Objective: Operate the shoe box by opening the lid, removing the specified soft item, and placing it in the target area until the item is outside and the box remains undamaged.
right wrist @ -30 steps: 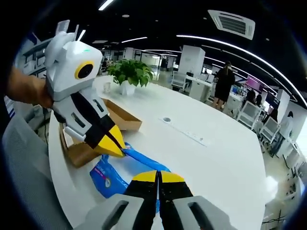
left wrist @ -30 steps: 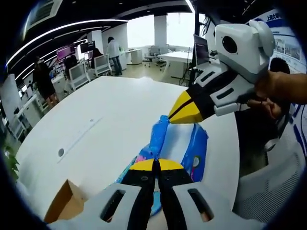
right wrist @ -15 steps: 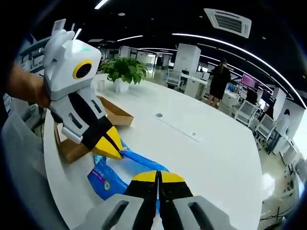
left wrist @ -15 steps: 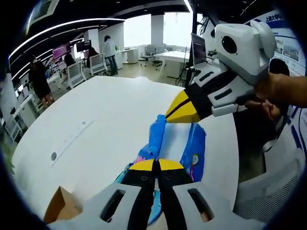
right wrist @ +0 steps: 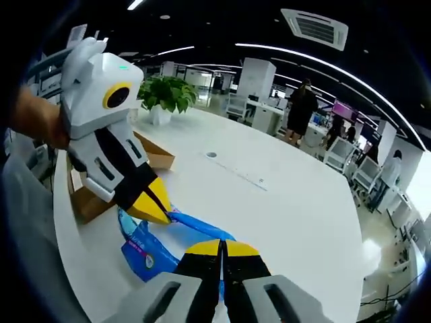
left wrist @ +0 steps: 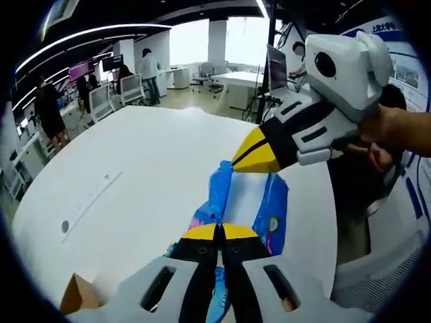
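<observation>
Both yellow-tipped grippers, left and right, pinch opposite ends of the blue crinkly plastic soft pack, stretched lengthwise between them above the white table, clear of the brown cardboard shoe box.

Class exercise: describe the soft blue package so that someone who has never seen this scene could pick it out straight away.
Start at the big white table. Near its edge, beside the open brown cardboard box, a blue plastic package with printed pictures is stretched between the left gripper and the right gripper. It is the only soft, glossy, bright blue thing there.
</observation>
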`<state>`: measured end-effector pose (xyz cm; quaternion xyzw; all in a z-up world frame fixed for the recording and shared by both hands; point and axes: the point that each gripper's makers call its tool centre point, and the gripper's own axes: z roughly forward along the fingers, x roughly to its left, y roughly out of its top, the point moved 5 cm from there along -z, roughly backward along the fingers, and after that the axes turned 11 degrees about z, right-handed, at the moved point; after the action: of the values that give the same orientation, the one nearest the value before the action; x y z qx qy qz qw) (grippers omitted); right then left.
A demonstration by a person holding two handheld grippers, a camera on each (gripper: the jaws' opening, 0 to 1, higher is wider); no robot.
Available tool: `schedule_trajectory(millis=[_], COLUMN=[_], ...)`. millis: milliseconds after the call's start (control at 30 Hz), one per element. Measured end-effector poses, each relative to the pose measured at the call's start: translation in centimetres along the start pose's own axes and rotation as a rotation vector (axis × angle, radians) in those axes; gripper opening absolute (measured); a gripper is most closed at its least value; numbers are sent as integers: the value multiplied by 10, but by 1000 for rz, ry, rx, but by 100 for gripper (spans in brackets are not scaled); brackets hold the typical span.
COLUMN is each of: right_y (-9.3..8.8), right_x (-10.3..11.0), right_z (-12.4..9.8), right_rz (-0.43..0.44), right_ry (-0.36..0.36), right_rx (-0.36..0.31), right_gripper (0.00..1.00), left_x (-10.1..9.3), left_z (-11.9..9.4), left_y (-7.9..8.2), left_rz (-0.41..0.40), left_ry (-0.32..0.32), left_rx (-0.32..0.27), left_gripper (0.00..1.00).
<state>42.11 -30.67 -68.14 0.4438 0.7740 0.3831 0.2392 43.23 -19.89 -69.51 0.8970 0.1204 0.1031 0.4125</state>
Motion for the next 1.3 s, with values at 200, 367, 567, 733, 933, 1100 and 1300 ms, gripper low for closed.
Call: schedule_trajectory(millis=[200,367,567,733,933,1100,1300], right_y=[-6,-10,-18,-26,-37,-45,-52], right_x=[-10,-18,-29,-35,-43,-47,-51], right_z=[4,7,12,17,25,32,39], right_rz=[-1,10,29,32,35,39,42], right_ry=[-20,-32,-45,-56,-63,-66,-70], right_rx=[14,20,30,43,65,83,97], right_gripper=[0,0,0,0,0,0,0], left_x=[3,6,9,10,7,10,11], left_z=[13,24,38,49,63,73,84], left_y=[1,3,3,2,-2,-7,-13], left_rz=[2,8,-10,-19,-34,-46,-37], left_ry=[-19,-30,-48,-53,-66,-74,-85], left_rx=[2,3,7,8,16,25,33], left_gripper=[0,0,0,0,0,0,0])
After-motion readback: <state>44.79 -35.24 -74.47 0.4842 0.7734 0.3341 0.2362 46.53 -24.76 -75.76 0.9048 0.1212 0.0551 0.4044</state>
